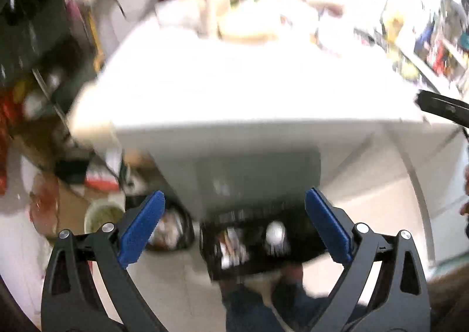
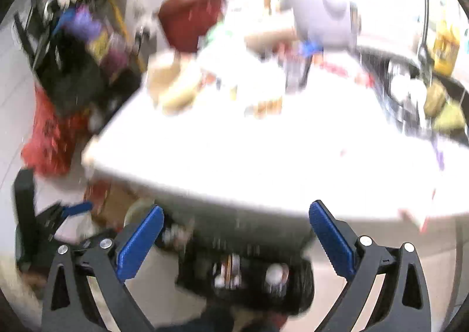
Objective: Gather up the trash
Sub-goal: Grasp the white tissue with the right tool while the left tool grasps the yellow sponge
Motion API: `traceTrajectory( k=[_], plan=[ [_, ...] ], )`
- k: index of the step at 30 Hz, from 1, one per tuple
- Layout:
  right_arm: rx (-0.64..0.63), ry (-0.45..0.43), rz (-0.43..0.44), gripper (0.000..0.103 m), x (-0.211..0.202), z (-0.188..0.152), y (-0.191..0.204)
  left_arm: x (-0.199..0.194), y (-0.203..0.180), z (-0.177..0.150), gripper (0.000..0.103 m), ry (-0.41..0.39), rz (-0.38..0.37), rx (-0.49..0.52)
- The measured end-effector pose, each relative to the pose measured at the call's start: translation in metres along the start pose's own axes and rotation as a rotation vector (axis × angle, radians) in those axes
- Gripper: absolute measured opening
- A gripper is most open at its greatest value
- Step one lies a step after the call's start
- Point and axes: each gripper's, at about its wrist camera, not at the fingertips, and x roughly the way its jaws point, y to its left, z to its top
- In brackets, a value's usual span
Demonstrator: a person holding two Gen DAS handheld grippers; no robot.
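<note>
Both views motion-blurred. Left hand-held gripper (image 1: 234,225) has its blue pads (image 1: 140,228) spread wide, nothing between them; right hand-held gripper (image 2: 236,239) likewise wide apart and empty. Both point down over the near edge of a white bench (image 1: 234,91). On the floor below the bench edge sits a black bin (image 1: 258,247), open top, with trash (image 1: 234,247) inside: whitish crumpled bits and a pale round piece (image 1: 275,233), details too blurred to name. Same bin in the right wrist view (image 2: 249,276), between and beyond the pads, not touched by either gripper. A second round dark container (image 1: 173,229) with something pale in it stands just left of the bin. Far end of the bench is cluttered: tan bowl-like thing (image 2: 178,88), grey appliance (image 2: 322,18), dark red object (image 2: 190,21), rest unreadable. Red bag (image 2: 49,138) on the floor at left. Person's dark trouser legs (image 1: 252,305) at the bottom edge under the bin
</note>
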Motion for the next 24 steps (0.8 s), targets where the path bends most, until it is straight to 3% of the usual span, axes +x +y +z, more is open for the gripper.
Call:
traceTrajectory(
  k=[4, 7, 15, 16, 18, 19, 24],
  plan=[
    [0.038, -0.056, -0.031, 0.098, 0.03, 0.064, -0.009, -0.006, 0.006, 0.046, 0.094, -0.108, 0.021, -0.043],
    [0.019, 0.001, -0.077, 0.098, 0.073, 0.094, -0.013, 0.001, 0.008, 0.072, 0.094, -0.14, 0.031, -0.058],
    [0.026, 0.087, -0.114, 0.097, 0.125, 0.119, -0.026, 0.018, 0.009, 0.091, 0.094, -0.136, 0.032, -0.075],
    [0.011, 0.103, -0.123, 0.093, 0.132, 0.12, -0.026, 0.016, 0.011, 0.091, 0.094, -0.132, 0.032, -0.074],
    [0.02, 0.153, -0.107, 0.068, 0.144, 0.121, -0.03, 0.02, 0.012, 0.091, 0.094, -0.119, 0.034, -0.071],
    [0.042, 0.168, -0.081, 0.049, 0.149, 0.12, -0.034, 0.022, 0.013, 0.092, 0.094, -0.117, 0.035, -0.071],
    [0.041, 0.127, -0.052, 0.031, 0.14, 0.118, -0.036, 0.027, 0.013, 0.099, 0.094, -0.116, 0.034, -0.071]
  ],
)
